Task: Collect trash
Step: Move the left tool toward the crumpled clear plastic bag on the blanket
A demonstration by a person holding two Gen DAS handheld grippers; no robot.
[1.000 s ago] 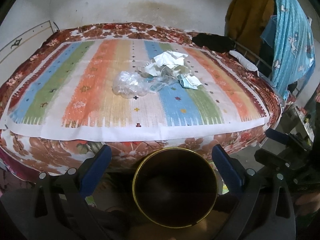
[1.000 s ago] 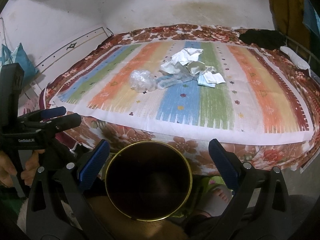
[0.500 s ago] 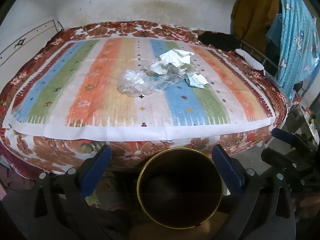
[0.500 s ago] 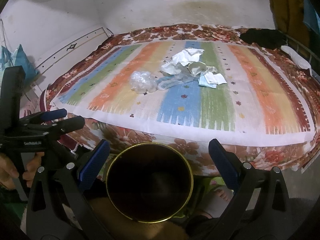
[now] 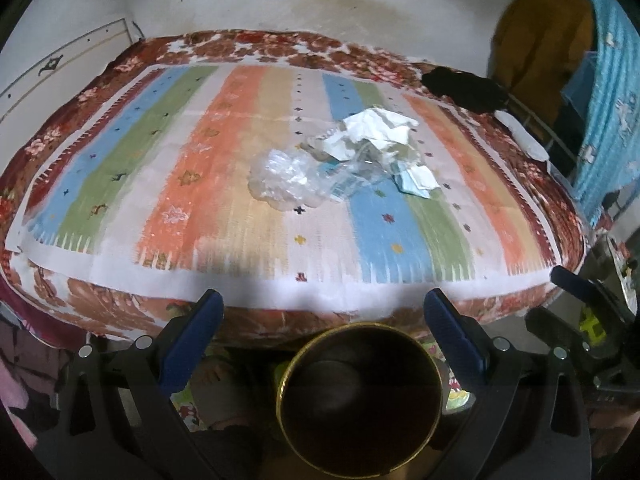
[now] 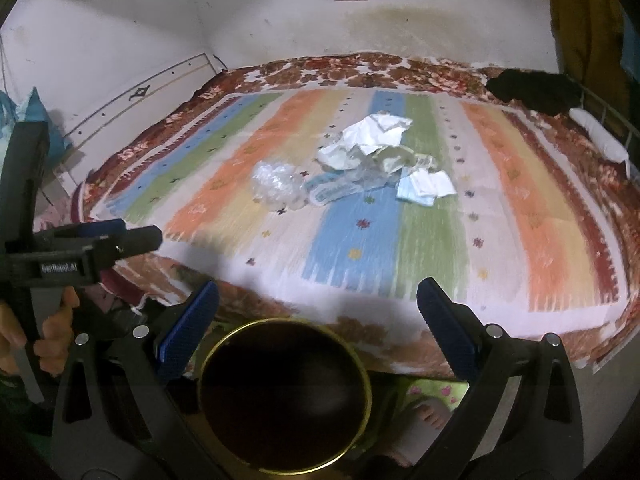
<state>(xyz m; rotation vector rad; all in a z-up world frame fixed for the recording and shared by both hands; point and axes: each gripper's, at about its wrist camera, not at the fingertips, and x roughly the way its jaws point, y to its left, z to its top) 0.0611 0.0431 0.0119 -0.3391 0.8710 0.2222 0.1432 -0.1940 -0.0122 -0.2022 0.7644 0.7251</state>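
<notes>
Trash heaped on striped mat; hand right-view only.

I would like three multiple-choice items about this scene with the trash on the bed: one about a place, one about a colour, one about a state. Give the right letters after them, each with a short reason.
1. Where does the trash pile lie?
A. on the floor
B. on the striped mat on the bed
C. inside the bin

2. What colour is the rim of the round bin?
A. gold
B. red
C. white

3. How do the left gripper and the right gripper stand?
A. both shut on paper
B. one open, one shut
C. both open and holding nothing

Answers:
1 B: the papers and clear plastic rest around the middle of the mat.
2 A: a thin gold ring edges the dark bin in both wrist views.
3 C: in each wrist view the blue pads are wide apart with nothing between them.
</notes>
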